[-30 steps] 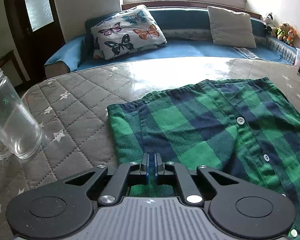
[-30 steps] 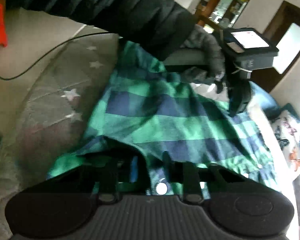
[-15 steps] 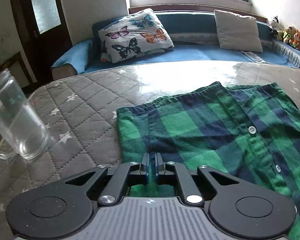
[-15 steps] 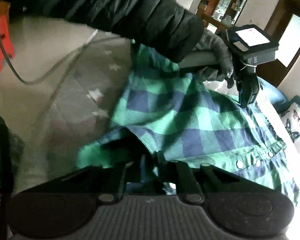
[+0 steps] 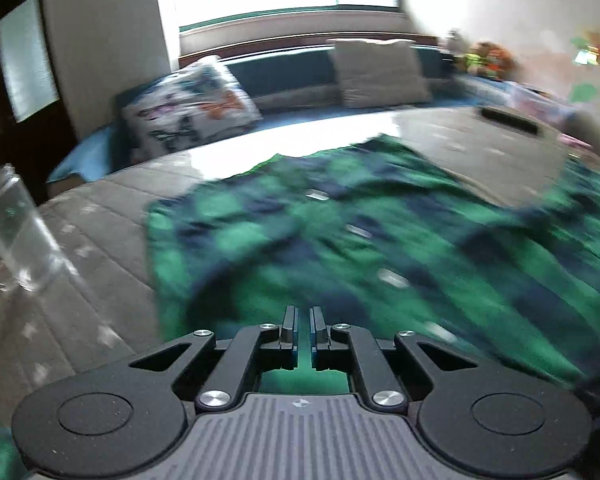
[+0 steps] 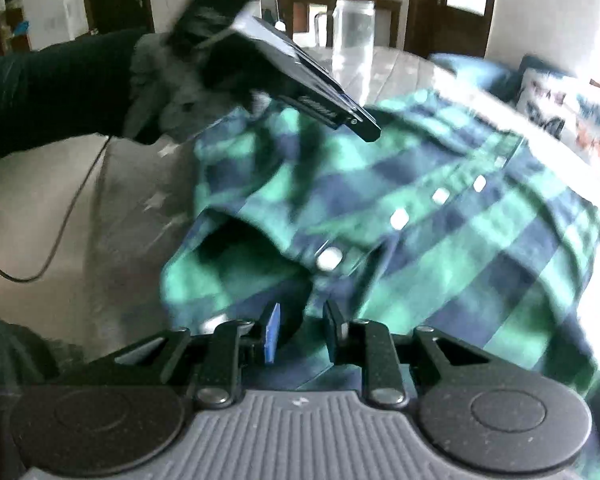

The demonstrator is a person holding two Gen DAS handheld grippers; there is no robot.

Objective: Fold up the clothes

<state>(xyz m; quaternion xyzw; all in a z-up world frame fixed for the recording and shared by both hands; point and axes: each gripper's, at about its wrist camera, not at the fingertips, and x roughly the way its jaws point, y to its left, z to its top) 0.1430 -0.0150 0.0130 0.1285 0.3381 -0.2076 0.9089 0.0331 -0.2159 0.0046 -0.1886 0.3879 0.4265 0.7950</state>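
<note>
A green and navy plaid button shirt (image 5: pixel 340 240) lies on the grey quilted table (image 5: pixel 100 216); the view is motion blurred. My left gripper (image 5: pixel 303 320) has its jaws nearly closed on the shirt's near edge, with green cloth between the pads. In the right wrist view the shirt (image 6: pixel 440 216) is partly folded, white buttons showing. My right gripper (image 6: pixel 300 328) is open, with shirt cloth lying between its fingers. The left gripper's body (image 6: pixel 300 76), held in a gloved hand, hovers over the shirt's far part.
A clear glass jar (image 5: pixel 16 232) stands on the table at the left, also in the right wrist view (image 6: pixel 354 36). A blue sofa with a butterfly pillow (image 5: pixel 188 116) and a beige cushion (image 5: pixel 380 72) sits behind the table. A black cable (image 6: pixel 60 232) runs off the table's side.
Both grippers have swung quickly; both views are blurred. My right gripper's jaws have opened, letting go of the shirt. The left gripper has lifted with the shirt edge still in it.
</note>
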